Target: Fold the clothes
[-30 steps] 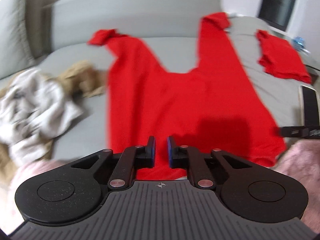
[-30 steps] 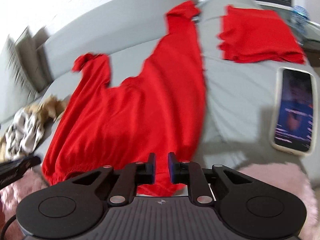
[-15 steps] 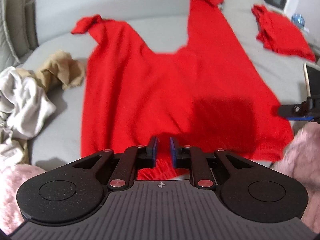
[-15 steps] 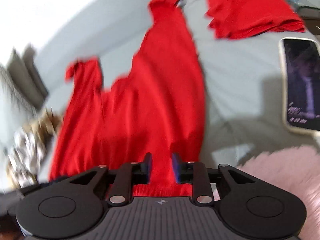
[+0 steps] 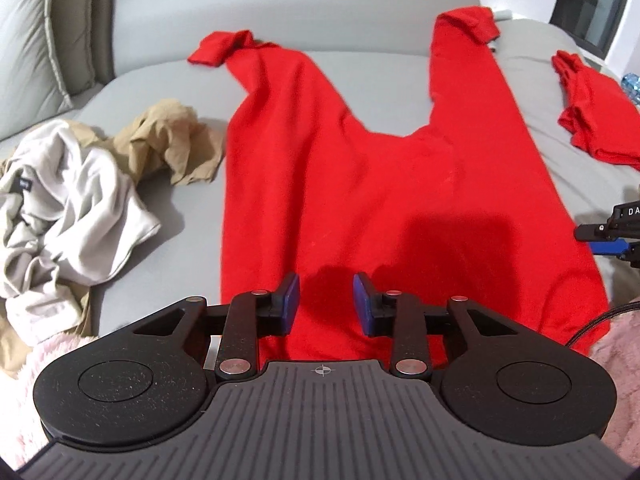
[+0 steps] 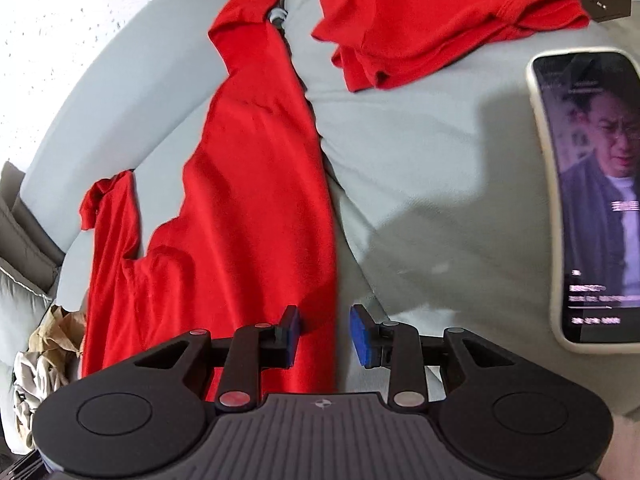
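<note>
A pair of red trousers (image 5: 360, 168) lies flat on the grey sofa seat (image 5: 168, 92), legs pointing to the backrest, waistband near me. It also shows in the right wrist view (image 6: 256, 200). My left gripper (image 5: 326, 304) is open and empty just above the waistband. My right gripper (image 6: 324, 330) is open and empty over the trousers' right edge near the waist; its tip shows at the right of the left wrist view (image 5: 608, 236).
A folded red garment (image 6: 432, 12) lies at the far right, also in the left wrist view (image 5: 596, 108). A lit phone (image 6: 592, 196) lies right of my right gripper. A heap of tan (image 5: 176, 140) and white clothes (image 5: 72, 208) lies at left.
Both grippers went from shut on the waistband to open, letting the trousers lie flat. The trousers have settled spread out on the seat.
</note>
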`<state>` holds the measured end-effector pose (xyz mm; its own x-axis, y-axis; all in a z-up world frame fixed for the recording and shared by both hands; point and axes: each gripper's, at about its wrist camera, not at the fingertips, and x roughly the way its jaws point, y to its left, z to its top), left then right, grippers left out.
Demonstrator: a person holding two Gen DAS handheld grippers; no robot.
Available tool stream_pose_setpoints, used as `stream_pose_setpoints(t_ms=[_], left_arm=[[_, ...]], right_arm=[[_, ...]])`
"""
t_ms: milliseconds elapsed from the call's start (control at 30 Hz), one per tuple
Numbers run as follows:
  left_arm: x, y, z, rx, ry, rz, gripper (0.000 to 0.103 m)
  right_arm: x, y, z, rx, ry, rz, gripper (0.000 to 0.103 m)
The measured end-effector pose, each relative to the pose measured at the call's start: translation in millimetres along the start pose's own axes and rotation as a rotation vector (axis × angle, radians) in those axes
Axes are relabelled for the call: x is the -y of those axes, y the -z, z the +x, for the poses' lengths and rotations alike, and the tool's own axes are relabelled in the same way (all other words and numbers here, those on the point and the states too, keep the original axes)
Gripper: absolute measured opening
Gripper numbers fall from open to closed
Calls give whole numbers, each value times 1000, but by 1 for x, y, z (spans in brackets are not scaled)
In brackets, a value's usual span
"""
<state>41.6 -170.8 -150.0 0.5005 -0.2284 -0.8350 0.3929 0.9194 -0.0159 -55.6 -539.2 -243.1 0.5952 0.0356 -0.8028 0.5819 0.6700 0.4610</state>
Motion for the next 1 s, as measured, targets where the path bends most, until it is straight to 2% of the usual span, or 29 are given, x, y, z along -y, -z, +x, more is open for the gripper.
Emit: stream_pose_setpoints(t_ms=[167,233,267,300,367,467,600,733,800,1000], left_arm=[[-4,1,2,-8,-7,3,36],[-6,1,2,-11,-9,2,36],[-7,1,2,-12,-9,1,36],[-9,1,1,-13,-8,0,36],[-15,-2,-2,-9,-7,-4,36],[-27,-7,-9,6,-7,-11,36],[-60,-14,-16,39,-19,-62,37],[-92,-13,-15,40,-26,-149,38],[-108,-9,-11,33,-14,-201,38],[-148,9,3,-23,59,-408,36]], right_arm=[[-6,2,11,43,19,-59,34],[-12,3,16,59,45,-102,25],[-16,4,17,67,52,-130,10],[-20,6,18,73,45,-161,6],[-27,6,17,81,58,-192,3],[-33,0,10,94,65,-204,3],[-57,-9,-11,142,90,-304,3],[-97,-12,-26,173,114,-418,3],[-132,-9,-31,180,129,-505,3],[-212,15,-19,147,145,-669,3]])
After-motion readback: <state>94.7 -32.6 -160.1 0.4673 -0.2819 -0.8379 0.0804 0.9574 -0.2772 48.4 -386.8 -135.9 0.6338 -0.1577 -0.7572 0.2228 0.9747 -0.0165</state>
